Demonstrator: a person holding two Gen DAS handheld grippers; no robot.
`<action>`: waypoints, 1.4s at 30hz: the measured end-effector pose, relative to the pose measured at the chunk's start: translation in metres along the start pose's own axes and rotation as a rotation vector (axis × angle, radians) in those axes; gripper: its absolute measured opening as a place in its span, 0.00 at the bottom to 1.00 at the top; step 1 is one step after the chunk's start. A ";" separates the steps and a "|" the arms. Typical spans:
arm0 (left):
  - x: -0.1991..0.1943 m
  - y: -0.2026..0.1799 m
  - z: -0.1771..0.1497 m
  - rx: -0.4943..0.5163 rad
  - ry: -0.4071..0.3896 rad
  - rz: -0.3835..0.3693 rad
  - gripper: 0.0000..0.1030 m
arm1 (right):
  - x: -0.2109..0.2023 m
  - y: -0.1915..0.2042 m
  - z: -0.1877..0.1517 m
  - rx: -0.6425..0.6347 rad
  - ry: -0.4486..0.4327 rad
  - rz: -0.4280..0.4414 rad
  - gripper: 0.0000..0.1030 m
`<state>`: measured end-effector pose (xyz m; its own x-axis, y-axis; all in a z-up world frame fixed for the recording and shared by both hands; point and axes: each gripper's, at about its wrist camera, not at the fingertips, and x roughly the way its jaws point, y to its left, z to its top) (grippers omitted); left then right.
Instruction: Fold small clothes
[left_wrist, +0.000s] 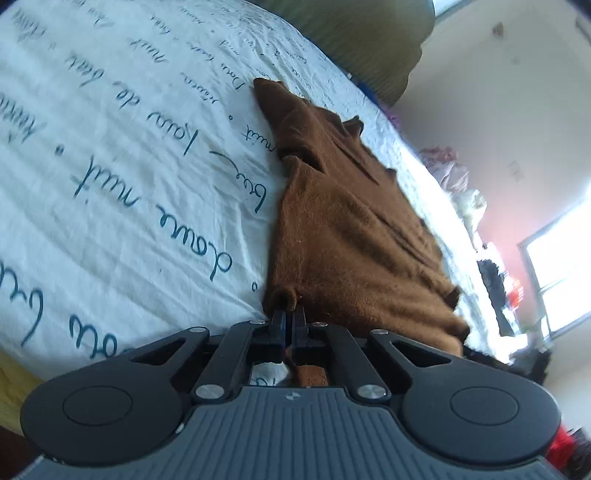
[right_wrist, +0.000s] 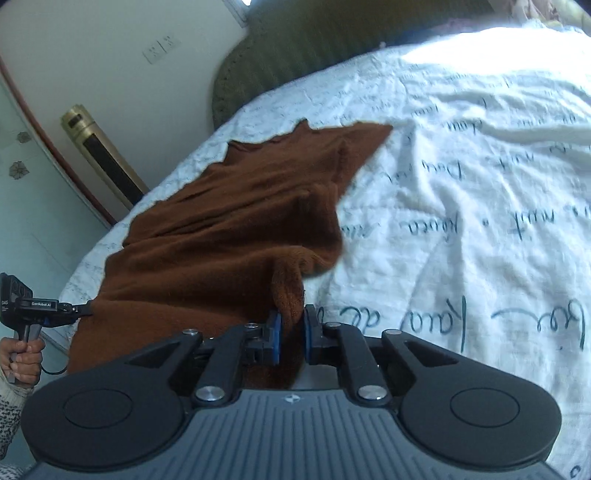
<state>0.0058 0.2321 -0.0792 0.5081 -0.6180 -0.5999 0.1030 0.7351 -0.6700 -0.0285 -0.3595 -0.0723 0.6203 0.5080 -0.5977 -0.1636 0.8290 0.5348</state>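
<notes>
Bedding fills most of what your cameras see: a white, lightly crumpled bed sheet (left_wrist: 122, 177) printed with lines of dark teal handwriting, stretched over a bed whose far end meets a dull green, ribbed headboard (right_wrist: 295, 48). Pale walls close the room; from your right wrist view one tall brass-coloured column appliance (right_wrist: 103, 158) stands against the wall beside the bed, with one switch plate (right_wrist: 161, 48) above it, and from your left wrist view one bright window (left_wrist: 557, 273) glows past a blurred heap of clutter. One garment lies on the sheet, a brown knitted sweater (right_wrist: 229, 221), fuzzy and soft, spread long and rumpled with folds along its body and its collar end toward the headboard. You hold two sets of tongs, both black with ridged grey bodies. Your left tongs (left_wrist: 289, 319) are squeezed together on a rolled bit of the sweater's near hem. Your right tongs (right_wrist: 291, 332), with blue pads, stand slightly apart with a bunched lump of the hem between them, the pads against the wool. In the right wrist view your left hand (right_wrist: 22, 354) grips its handle at the bed's edge, a speckled knit sleeve (right_wrist: 9, 410) at the wrist.
</notes>
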 end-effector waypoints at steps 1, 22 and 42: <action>-0.007 0.000 -0.004 0.002 -0.005 -0.002 0.05 | -0.003 -0.002 -0.003 0.017 -0.018 0.016 0.12; -0.020 0.025 -0.108 -0.022 0.021 -0.217 0.64 | -0.059 0.041 -0.101 0.087 -0.106 0.149 0.58; -0.007 0.045 -0.105 -0.121 -0.017 -0.469 0.26 | -0.062 0.030 -0.107 0.140 -0.119 0.190 0.58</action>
<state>-0.0830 0.2403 -0.1512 0.4444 -0.8699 -0.2141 0.2247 0.3395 -0.9134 -0.1539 -0.3413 -0.0837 0.6760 0.6132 -0.4087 -0.1828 0.6768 0.7131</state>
